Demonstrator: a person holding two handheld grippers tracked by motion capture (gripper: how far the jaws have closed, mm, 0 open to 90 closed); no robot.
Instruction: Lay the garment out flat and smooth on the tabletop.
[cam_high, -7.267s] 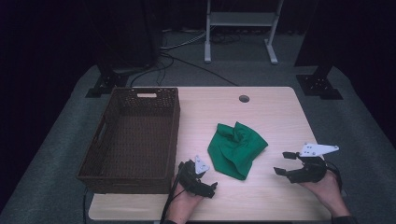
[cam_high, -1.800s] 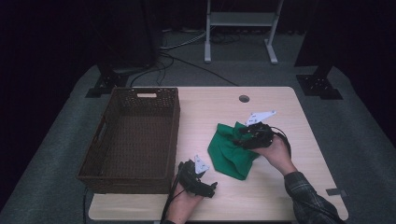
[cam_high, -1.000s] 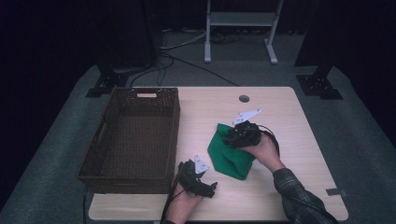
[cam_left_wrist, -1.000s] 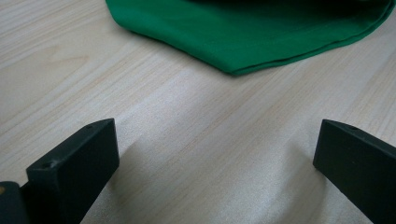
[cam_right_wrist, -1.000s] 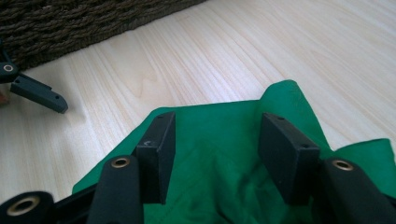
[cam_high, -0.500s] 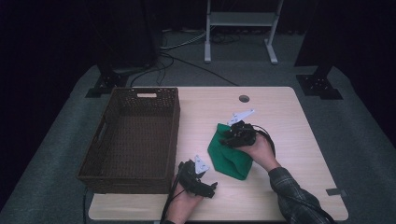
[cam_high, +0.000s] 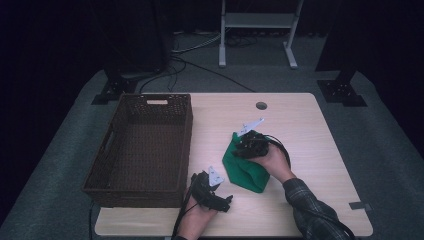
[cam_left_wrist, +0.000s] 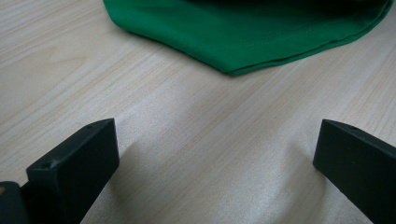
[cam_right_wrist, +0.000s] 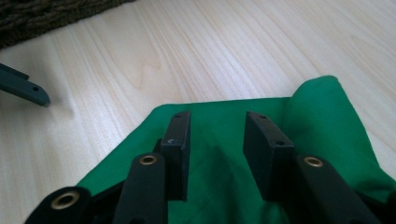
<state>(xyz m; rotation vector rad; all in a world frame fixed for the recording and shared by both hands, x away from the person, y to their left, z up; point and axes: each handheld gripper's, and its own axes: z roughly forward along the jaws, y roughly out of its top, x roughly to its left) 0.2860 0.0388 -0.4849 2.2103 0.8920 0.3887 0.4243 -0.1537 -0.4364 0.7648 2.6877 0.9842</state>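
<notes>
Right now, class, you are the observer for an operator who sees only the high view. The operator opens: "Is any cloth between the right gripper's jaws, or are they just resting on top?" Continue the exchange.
Observer: In the right gripper view, a small raised fold of the green cloth stands between the jaws of the right gripper. The jaws have just been closing, and there is a gap on each side of the fold.
Operator: Is the left gripper holding anything?
Observer: No. The left gripper has its jaws wide apart over bare table, and the cloth's edge lies ahead of them, apart.
Operator: Is that edge a single layer?
Observer: No. The left gripper view shows at least two layers stacked there.
</notes>
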